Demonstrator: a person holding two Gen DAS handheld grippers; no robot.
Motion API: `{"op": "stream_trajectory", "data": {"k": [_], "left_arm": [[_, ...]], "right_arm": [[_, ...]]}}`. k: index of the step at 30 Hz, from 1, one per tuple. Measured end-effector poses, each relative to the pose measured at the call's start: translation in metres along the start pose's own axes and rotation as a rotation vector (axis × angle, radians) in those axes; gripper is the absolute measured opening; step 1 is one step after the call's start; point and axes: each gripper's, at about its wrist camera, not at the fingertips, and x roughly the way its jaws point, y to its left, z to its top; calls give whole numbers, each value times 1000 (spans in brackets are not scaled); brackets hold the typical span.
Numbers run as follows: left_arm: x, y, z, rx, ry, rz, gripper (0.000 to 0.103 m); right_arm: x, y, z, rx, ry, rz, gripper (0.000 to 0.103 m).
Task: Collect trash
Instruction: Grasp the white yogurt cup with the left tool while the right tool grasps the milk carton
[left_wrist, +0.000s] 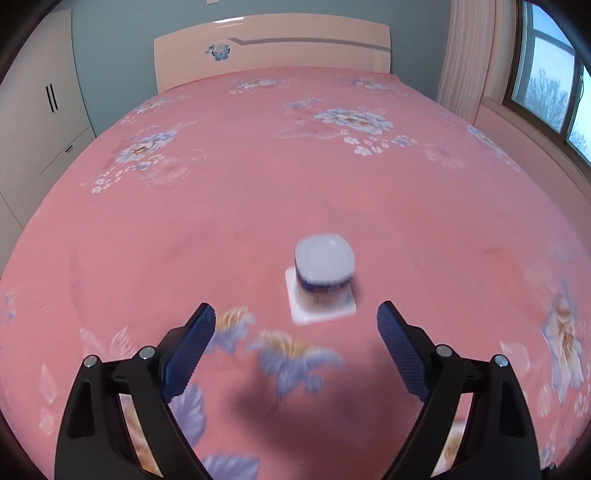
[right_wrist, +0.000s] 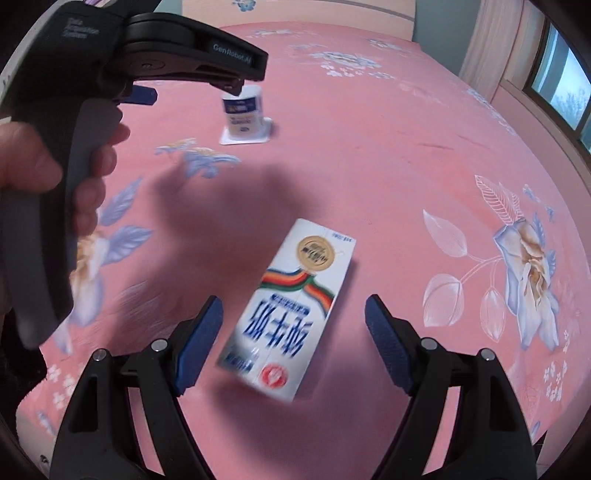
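Observation:
A white and blue yogurt cup (left_wrist: 324, 273) stands upside down on the pink floral bedspread (left_wrist: 258, 184). My left gripper (left_wrist: 295, 317) hovers just short of it, open, nothing between its blue pads. In the right wrist view the same cup (right_wrist: 243, 110) stands farther back. A flattened white milk carton (right_wrist: 291, 310) with blue lettering and a rainbow stripe lies on the bedspread. My right gripper (right_wrist: 293, 314) hangs open above it, pads apart on either side without touching. A hand (right_wrist: 44, 162) holds the left gripper's handle at the upper left.
A pale headboard (left_wrist: 273, 48) stands at the far end of the bed. White wardrobe doors (left_wrist: 37, 110) line the left wall. Curtains (left_wrist: 469, 62) and a window (left_wrist: 554, 85) are on the right. The bedspread spreads wide around both items.

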Motion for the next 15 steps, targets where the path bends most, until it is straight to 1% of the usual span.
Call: {"op": "stream_trajectory", "data": {"k": [2, 5, 8, 10, 12, 13, 14, 15], "left_arm": [[15, -2, 4, -4, -6, -14, 91], [38, -6, 7, 0, -11, -21, 91], [55, -14, 10, 28, -28, 10, 91], [62, -19, 12, 41, -49, 28, 91], [70, -23, 15, 45, -47, 33, 90], [74, -23, 15, 45, -40, 33, 86], [78, -24, 15, 44, -27, 36, 72], [83, -23, 15, 34, -5, 30, 58]], "right_arm": [[11, -4, 2, 25, 19, 5, 78], [31, -6, 3, 51, 74, 38, 78], [47, -7, 3, 47, 101, 27, 78], [55, -7, 3, 50, 116, 46, 78], [58, -8, 4, 37, 108, 60, 78], [59, -9, 4, 30, 103, 67, 78], [60, -10, 4, 22, 104, 76, 77], [60, -12, 3, 11, 106, 85, 73]]}}
